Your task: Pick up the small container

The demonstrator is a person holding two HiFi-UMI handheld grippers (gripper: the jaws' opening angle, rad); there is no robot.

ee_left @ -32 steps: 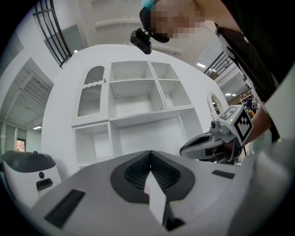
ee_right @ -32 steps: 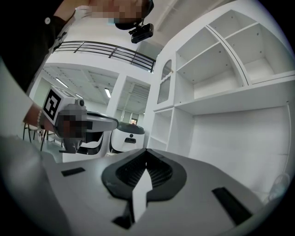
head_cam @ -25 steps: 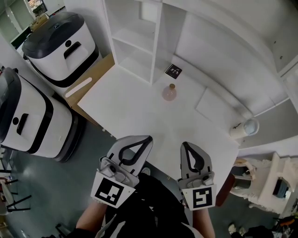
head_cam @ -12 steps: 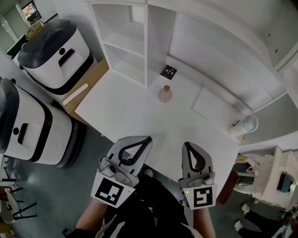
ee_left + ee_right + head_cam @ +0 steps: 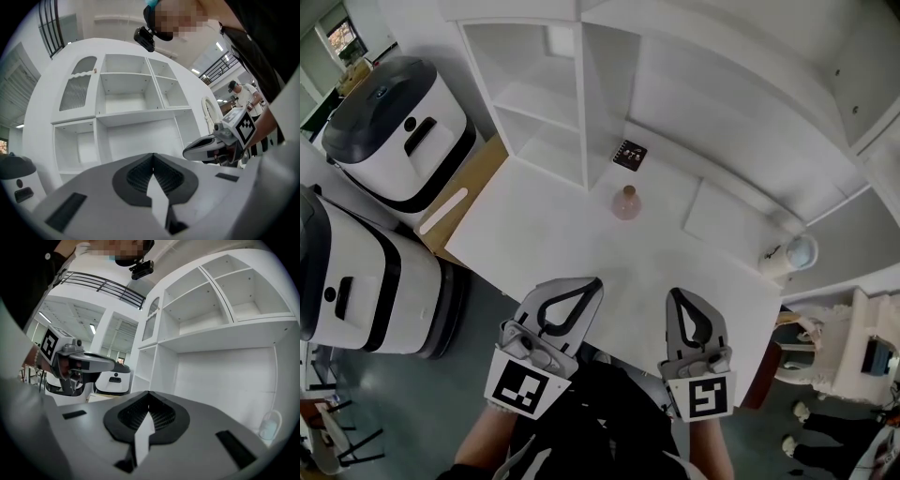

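A white shelf unit [image 5: 548, 103] stands on the tabletop [image 5: 553, 248] at its far left corner. A black card [image 5: 629, 155] lies flat near the far edge, just beside the shelf's right wall. A white panel [image 5: 719, 212] lies flat toward the far right. A white cup [image 5: 794, 255] sits at the right corner. Off the left edge a brown board [image 5: 480, 172] carries a white strip [image 5: 443, 211]. Beyond it, on the grey floor [image 5: 422, 394], stand a far machine [image 5: 398, 131] and a near machine [image 5: 356, 272], both white and black.
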